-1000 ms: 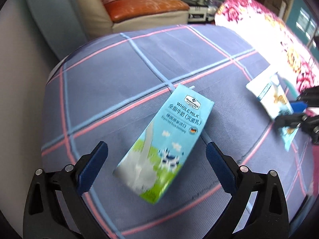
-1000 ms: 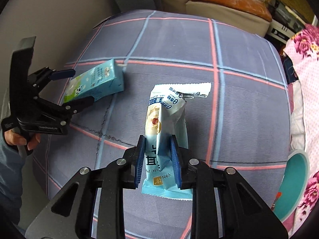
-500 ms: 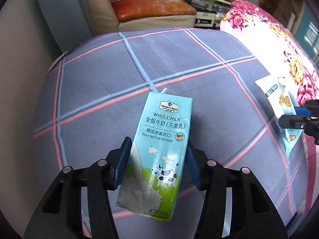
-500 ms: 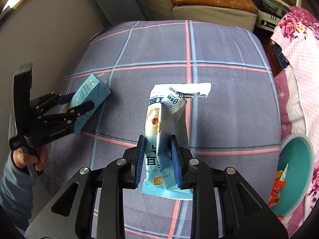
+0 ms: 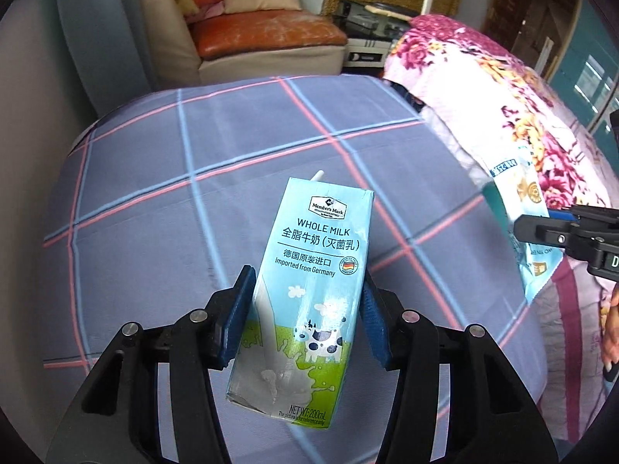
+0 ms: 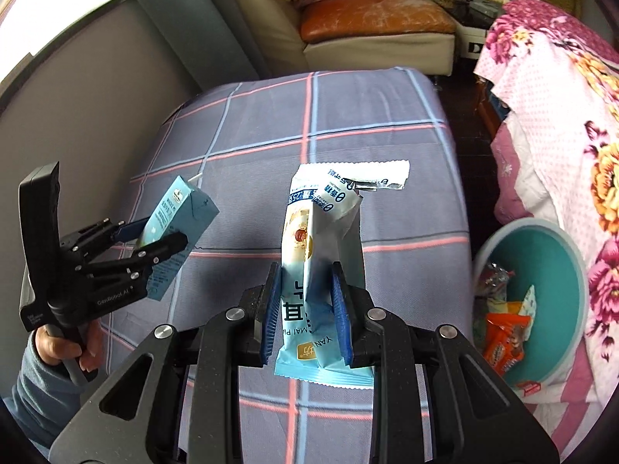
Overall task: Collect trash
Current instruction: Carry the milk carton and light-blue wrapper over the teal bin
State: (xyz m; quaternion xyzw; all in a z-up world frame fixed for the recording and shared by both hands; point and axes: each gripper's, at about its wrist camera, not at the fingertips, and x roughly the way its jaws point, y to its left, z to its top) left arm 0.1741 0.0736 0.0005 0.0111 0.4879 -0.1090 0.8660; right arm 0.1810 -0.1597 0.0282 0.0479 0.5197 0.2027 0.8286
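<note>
A light-blue whole-milk carton (image 5: 309, 301) with a straw at its top is clamped between the blue pads of my left gripper (image 5: 305, 309), lifted above the plaid bed. The same carton (image 6: 174, 232) and left gripper (image 6: 151, 239) show at the left of the right wrist view, held by a hand in a blue sleeve. My right gripper (image 6: 307, 309) is shut on a torn-open pale-blue snack wrapper (image 6: 321, 263), also off the bed. That wrapper (image 5: 518, 208) and the right gripper (image 5: 541, 228) appear at the right edge of the left wrist view.
A teal trash bin (image 6: 572, 255) holding several wrappers stands on the floor right of the bed (image 6: 367, 116). A floral pink blanket (image 6: 561, 96) hangs beside it. A sofa with an orange cushion (image 5: 263, 34) stands beyond the bed. A grey wall runs along the left.
The left gripper closed onto the milk carton and lifted it off the bed. Both grippers rose and swung right with their loads, bringing the bin further into the right wrist view.
</note>
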